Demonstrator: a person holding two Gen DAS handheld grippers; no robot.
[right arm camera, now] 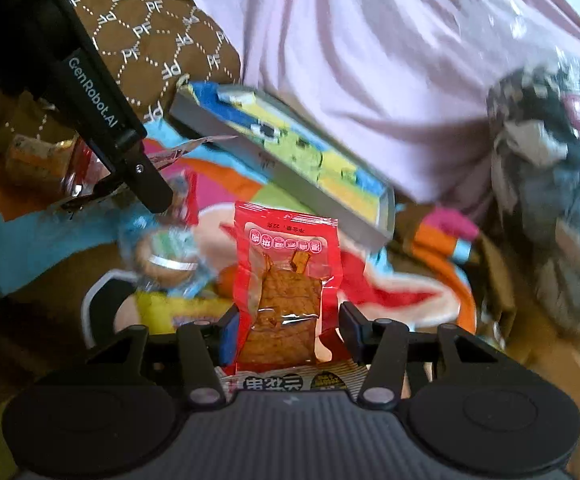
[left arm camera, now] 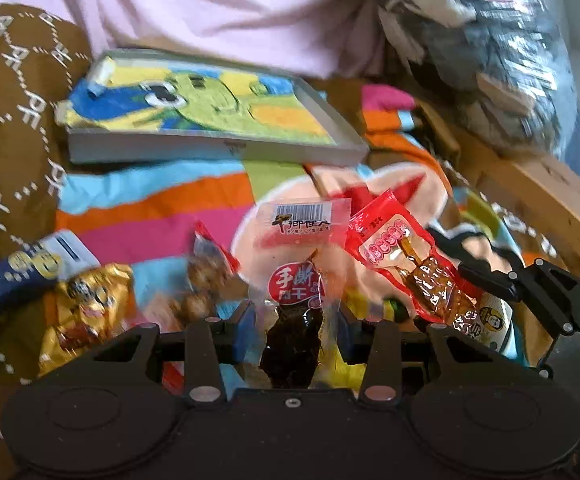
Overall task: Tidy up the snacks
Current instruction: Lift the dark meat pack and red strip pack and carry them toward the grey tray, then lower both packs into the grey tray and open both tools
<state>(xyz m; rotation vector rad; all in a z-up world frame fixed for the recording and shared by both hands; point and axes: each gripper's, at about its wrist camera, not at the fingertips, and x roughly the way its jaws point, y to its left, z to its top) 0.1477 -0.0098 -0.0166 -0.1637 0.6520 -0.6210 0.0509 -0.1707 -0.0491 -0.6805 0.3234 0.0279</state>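
**me:** Snacks everywhere on this bed, sorting in progress. My left gripper (left arm camera: 295, 320) has its jaws clamped on a clear jerky packet (left arm camera: 295, 280), low in the middle of the left wrist frame. My right gripper (right arm camera: 288, 332) holds a red tofu packet (right arm camera: 286, 280) standing upright between the jaws, lower middle of its own frame; they look pressed on its edges, though the blur makes the right side hard to judge.

**other:** Where's it all supposed to go?

**me:** My guess is the shallow grey tray (left arm camera: 210, 150) with the cartoon lining, upper left of centre in the left view. Looks like nothing's in it so far.

**other:** So you're mid-carry?

**me:** I'd call it pick-up done, transport next. Both packets are off the striped blanket (left arm camera: 150, 208). More snacks lie at lower left: a gold packet (left arm camera: 86, 300) and a dark blue one (left arm camera: 6, 280).

**other:** What does the next move need?

**me:** Reaching up-frame to the tray without the two grippers bumping, since they're right beside each other.
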